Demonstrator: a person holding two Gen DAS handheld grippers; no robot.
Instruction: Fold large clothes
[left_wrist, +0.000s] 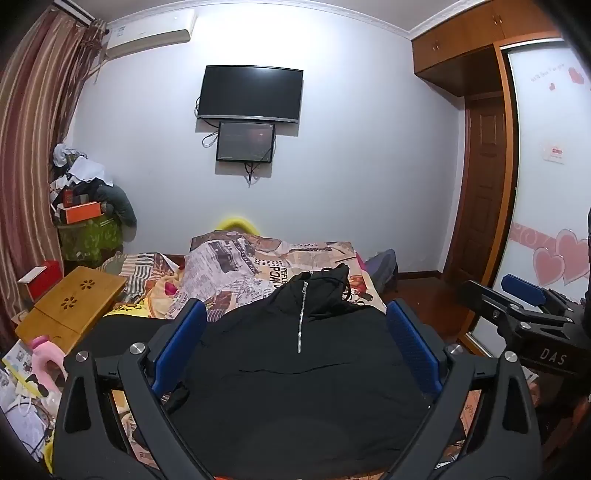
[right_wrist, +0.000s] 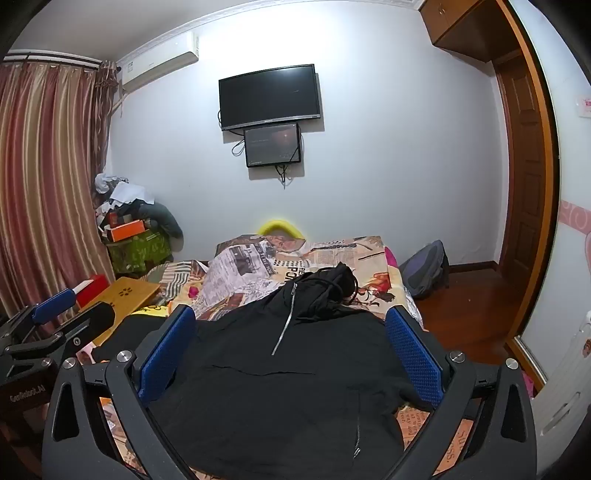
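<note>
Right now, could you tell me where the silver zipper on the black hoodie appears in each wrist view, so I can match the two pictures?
Left wrist view: the silver zipper runs nearly straight down the middle of the black hoodie, centred between the blue pads.
Right wrist view: the zipper slants down to the left, left of centre on the hoodie.
Shared landmark: the wall-mounted TV hangs on the far wall, above and beyond the zipper.

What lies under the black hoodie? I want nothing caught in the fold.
The black hoodie lies on a newspaper-print bedspread, which shows around its edges. Whatever sits directly beneath the hoodie's middle is covered and cannot be seen.
</note>
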